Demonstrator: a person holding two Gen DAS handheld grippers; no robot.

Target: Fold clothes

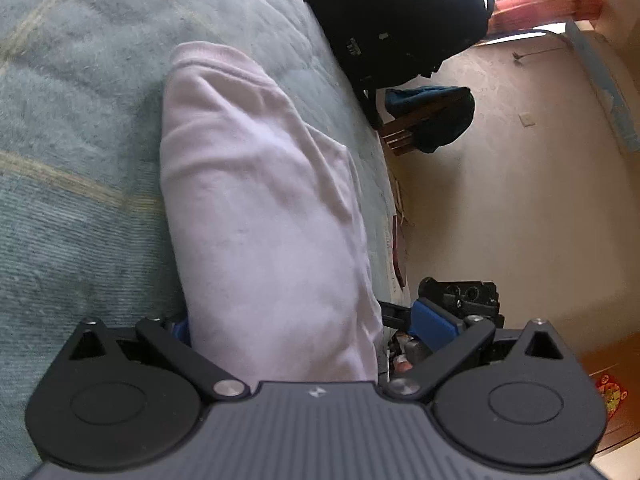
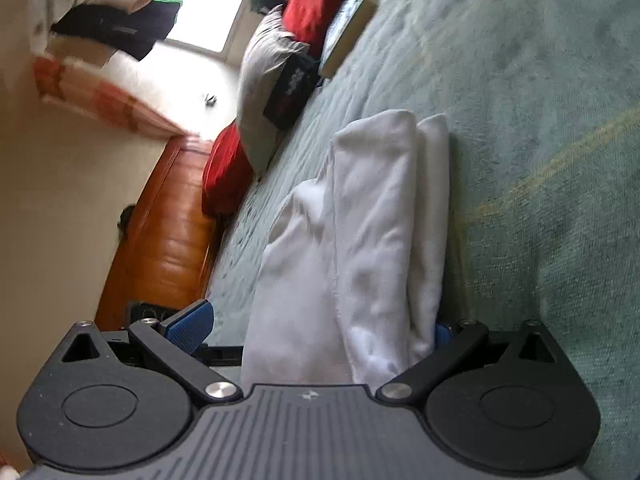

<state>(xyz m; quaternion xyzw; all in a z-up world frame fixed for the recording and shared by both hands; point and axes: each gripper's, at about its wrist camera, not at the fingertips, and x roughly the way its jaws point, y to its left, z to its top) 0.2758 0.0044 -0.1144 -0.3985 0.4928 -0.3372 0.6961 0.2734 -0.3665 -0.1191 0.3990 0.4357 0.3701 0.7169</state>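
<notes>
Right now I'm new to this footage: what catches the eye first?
A pale folded garment fills the middle of both views, lying on a green blanket between each gripper's spread blue pads. Beyond it, red cushions sit at the bed's far end.

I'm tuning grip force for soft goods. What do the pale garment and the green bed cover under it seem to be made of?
The pale garment looks like soft matte cotton jersey: it folds in rounded creases with a stitched hem, though the knit is too blurred to confirm. The green bed cover looks like a woven or brushed blanket, dull, with fine ribbed lines, fuzzy texture and yellowish stripes. The left gripper and right gripper stand open around the garment.
</notes>
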